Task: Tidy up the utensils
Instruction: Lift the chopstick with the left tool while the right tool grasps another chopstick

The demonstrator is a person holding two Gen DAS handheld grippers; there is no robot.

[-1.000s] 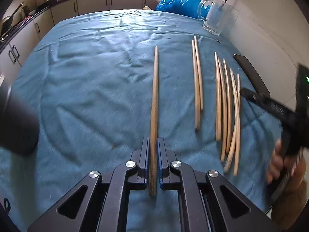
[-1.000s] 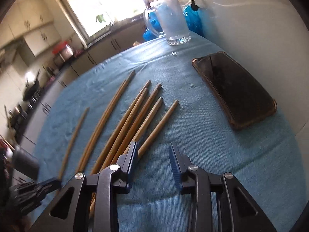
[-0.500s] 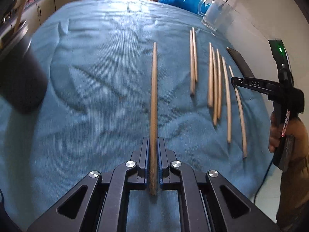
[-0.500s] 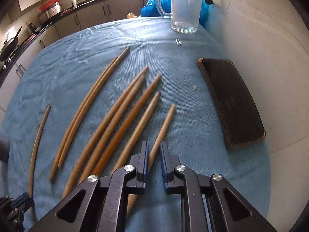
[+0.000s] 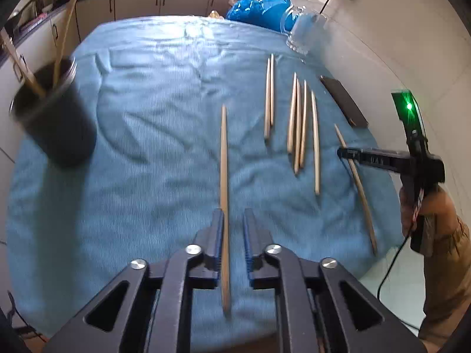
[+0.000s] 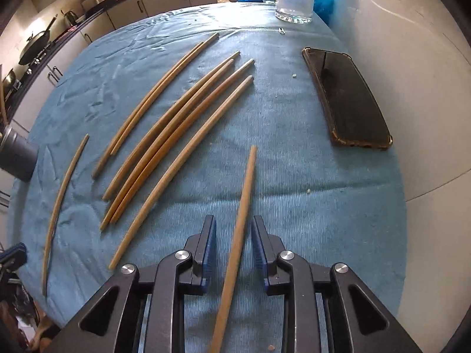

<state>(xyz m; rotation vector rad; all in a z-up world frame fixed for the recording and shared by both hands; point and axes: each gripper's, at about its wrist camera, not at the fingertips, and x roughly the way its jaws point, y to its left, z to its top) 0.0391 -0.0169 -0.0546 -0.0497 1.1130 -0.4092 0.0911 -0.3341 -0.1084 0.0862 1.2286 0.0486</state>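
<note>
My left claw (image 5: 232, 235) stands open, a chopstick (image 5: 224, 176) lying between its fingers against the left pad, not pinched; whether it rests on the blue cloth (image 5: 147, 147) I cannot tell through the blur. My right claw (image 6: 232, 244) is open too, straddling another chopstick (image 6: 240, 229) without touching it, lined up along its length so a squeeze would catch it squarely. The loose chopsticks (image 6: 176, 123) lie side by side on the tabletop between my two claws, easy to take singly. The dark cup (image 5: 53, 117), far left, already holds a few sticks upright, so I judge that is where these belong.
</note>
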